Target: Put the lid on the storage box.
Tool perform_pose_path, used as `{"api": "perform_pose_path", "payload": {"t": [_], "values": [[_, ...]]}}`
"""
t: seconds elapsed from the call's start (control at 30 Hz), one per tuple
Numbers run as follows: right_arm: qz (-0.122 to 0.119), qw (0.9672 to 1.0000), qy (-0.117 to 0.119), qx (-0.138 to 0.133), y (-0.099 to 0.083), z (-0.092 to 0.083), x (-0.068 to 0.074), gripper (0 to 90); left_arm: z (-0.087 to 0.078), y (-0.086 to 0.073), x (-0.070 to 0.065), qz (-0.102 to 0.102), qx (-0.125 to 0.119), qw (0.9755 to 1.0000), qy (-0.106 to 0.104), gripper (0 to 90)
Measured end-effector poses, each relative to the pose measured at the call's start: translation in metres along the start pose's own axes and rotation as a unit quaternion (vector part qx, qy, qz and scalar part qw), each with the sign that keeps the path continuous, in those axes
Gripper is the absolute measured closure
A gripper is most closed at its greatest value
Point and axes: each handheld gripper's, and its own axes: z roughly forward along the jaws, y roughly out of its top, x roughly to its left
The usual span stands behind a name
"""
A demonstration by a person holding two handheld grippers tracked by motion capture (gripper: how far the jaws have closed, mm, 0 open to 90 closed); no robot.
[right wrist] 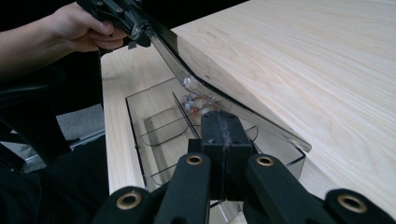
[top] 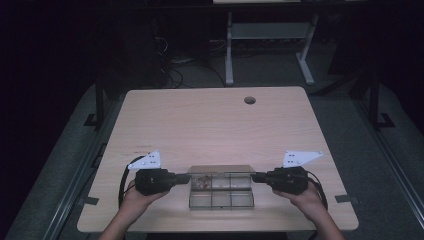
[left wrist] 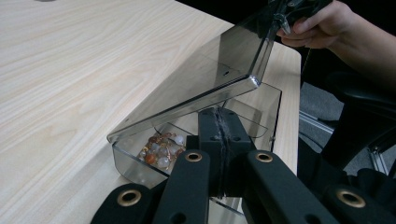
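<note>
One clear plastic organizer box (top: 221, 197) lies on the light wooden tabletop (top: 210, 125), near the middle of its near edge, and two grippers work at its two short ends. The left gripper (top: 187, 178) lies level and points toward the right edge of the tabletop; the right gripper (top: 255, 177) lies level and points toward the left edge, so they face each other across the box. One hand holds each gripper from behind, with the forearms coming in over the near edge.

In the gripper views the fingers (left wrist: 219, 135) of each gripper are pressed together – the two black pads meet with no gap. Whether an edge of the lid is pinched between them I cannot tell.

The box has a smoky hinged lid (left wrist: 205, 77) that stands half raised and tilted, its hinge on the far side. Inside, thin walls divide it into several compartments. One compartment at the left gripper's end holds a small heap of beads (left wrist: 161, 151) – orange, white and pale pink.
</note>
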Motion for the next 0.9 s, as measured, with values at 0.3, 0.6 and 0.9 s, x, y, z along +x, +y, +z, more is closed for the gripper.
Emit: {"api": "perform_pose_path", "payload": {"t": [0.3, 0.6, 0.9], "values": [[-0.003, 1.0000, 0.004, 0.006, -0.0024, 0.0011, 0.0007, 89.3, 0.0020, -0.0028, 0.0000, 0.003, 0.007, 1.0000, 0.001, 88.9], [-0.008, 0.9998, 0.007, 0.018, -0.0056, 0.0038, 0.0005, 89.3, 0.0040, -0.0065, 0.0012, 0.007, 0.018, 0.9998, 0.001, 88.8], [-0.009, 0.9995, 0.010, 0.027, -0.0082, 0.0052, 0.0003, 89.3, 0.0075, -0.0097, 0.0009, 0.008, 0.034, 0.9994, -0.005, 88.8]]}}
